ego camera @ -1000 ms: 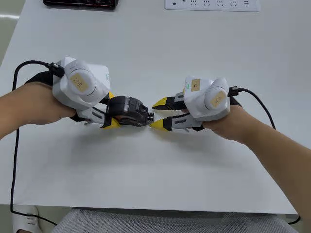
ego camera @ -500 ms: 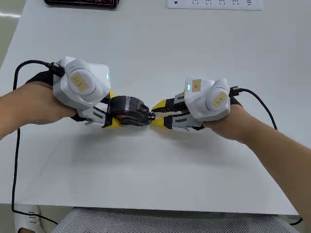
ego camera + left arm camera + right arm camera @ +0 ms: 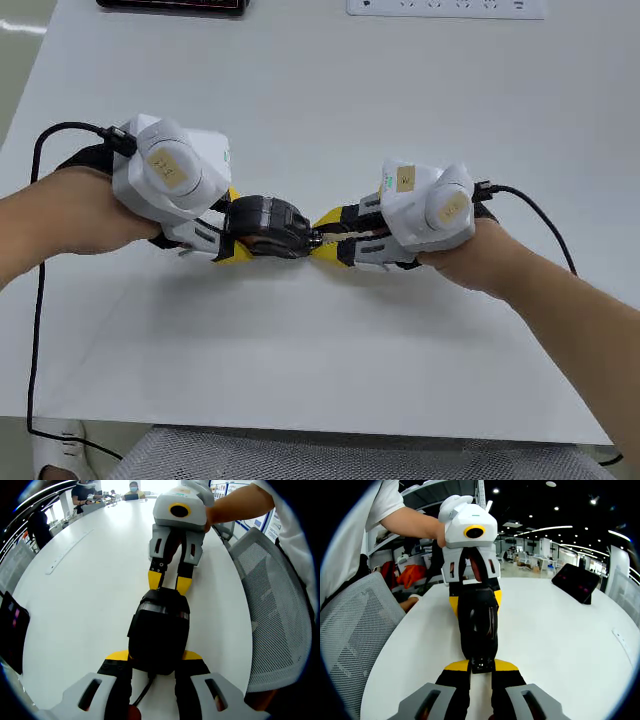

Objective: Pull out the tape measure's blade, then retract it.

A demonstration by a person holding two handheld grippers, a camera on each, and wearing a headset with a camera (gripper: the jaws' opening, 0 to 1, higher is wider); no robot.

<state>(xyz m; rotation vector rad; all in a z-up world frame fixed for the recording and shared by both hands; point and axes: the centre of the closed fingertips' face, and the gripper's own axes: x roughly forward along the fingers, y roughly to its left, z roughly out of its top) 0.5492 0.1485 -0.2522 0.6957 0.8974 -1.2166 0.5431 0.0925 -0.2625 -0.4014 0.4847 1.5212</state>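
- Tape measure (image 3: 265,227): a black case lying sideways between the two grippers, near the middle of the white surface (image 3: 300,380). Whether it rests on the surface or hangs just above it cannot be told.
- Left gripper (image 3: 236,226): clenched on the case, one yellow-tipped jaw on each flat side. In the left gripper view the tape measure (image 3: 159,630) sits between the left gripper's (image 3: 155,656) own jaws.
- Right gripper (image 3: 325,234): faces the left one tip to tip, its jaws narrowed onto the blade hook (image 3: 482,665) at the case's front. In the right gripper view the tape measure (image 3: 477,622) runs straight ahead from the right gripper (image 3: 481,666) to the left gripper (image 3: 475,600) behind it.
- Right gripper's (image 3: 169,582) yellow tips sit right against the case's far end in the left gripper view.
- A hand grips each gripper body; a black cable (image 3: 40,290) trails off the left one.
- Power strip (image 3: 445,8) lies at the surface's far edge, well apart.
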